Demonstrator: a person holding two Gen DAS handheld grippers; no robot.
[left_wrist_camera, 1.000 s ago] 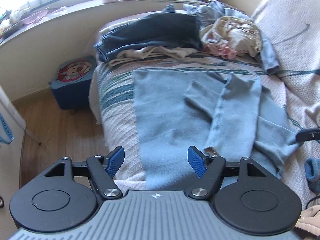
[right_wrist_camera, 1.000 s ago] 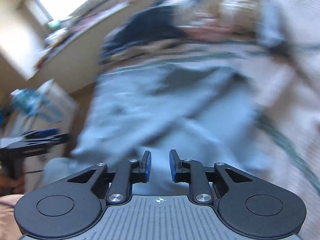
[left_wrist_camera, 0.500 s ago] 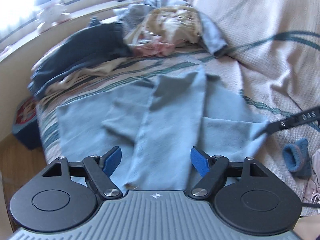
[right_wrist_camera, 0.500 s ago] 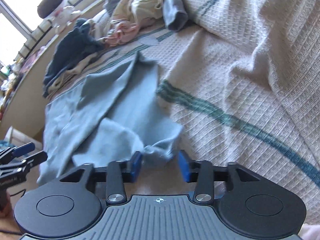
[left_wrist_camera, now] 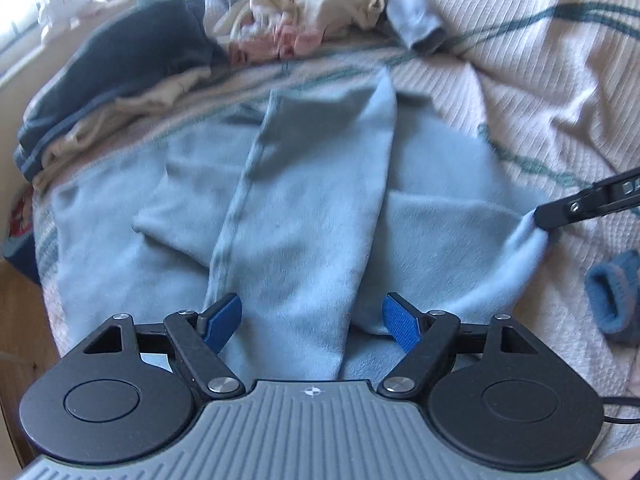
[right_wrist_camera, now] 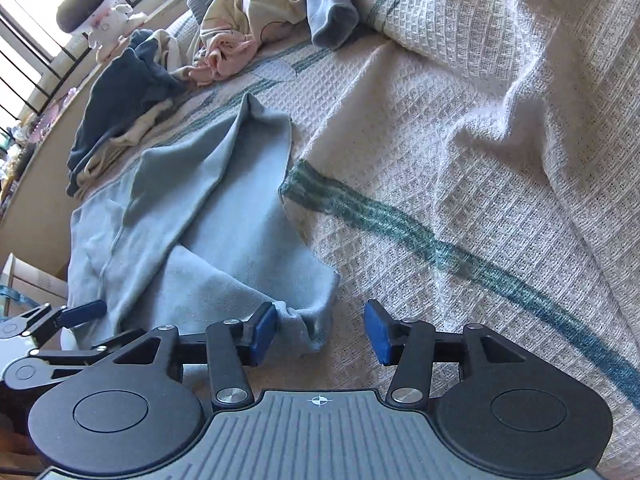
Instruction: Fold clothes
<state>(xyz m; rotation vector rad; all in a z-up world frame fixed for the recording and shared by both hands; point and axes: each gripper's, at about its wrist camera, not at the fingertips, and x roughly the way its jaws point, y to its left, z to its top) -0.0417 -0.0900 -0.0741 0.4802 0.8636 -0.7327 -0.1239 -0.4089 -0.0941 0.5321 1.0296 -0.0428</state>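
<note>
A light blue garment (left_wrist_camera: 304,208) lies spread on the bed, with one long part folded up over its middle. My left gripper (left_wrist_camera: 310,316) hangs open just over its near edge, with nothing between the pads. My right gripper (right_wrist_camera: 320,320) is open and wide at the garment's (right_wrist_camera: 224,216) right corner. That bunched corner sits between the fingers, against the left pad. In the left wrist view the right gripper (left_wrist_camera: 560,216) comes in from the right edge and touches that corner. The left gripper (right_wrist_camera: 76,320) shows at the lower left of the right wrist view.
The cream waffle bedspread (right_wrist_camera: 460,140) with green stripes rises in folds on the right. At the far end lie a dark blue garment (left_wrist_camera: 132,56) and a cream and pink heap (left_wrist_camera: 320,4). A blue sock (left_wrist_camera: 612,292) lies to the right; wooden floor (left_wrist_camera: 20,320) is left.
My right gripper has gone from nearly shut to wide open and dropped to the garment's right corner. The left gripper swung right and came lower over the garment, staying open.
</note>
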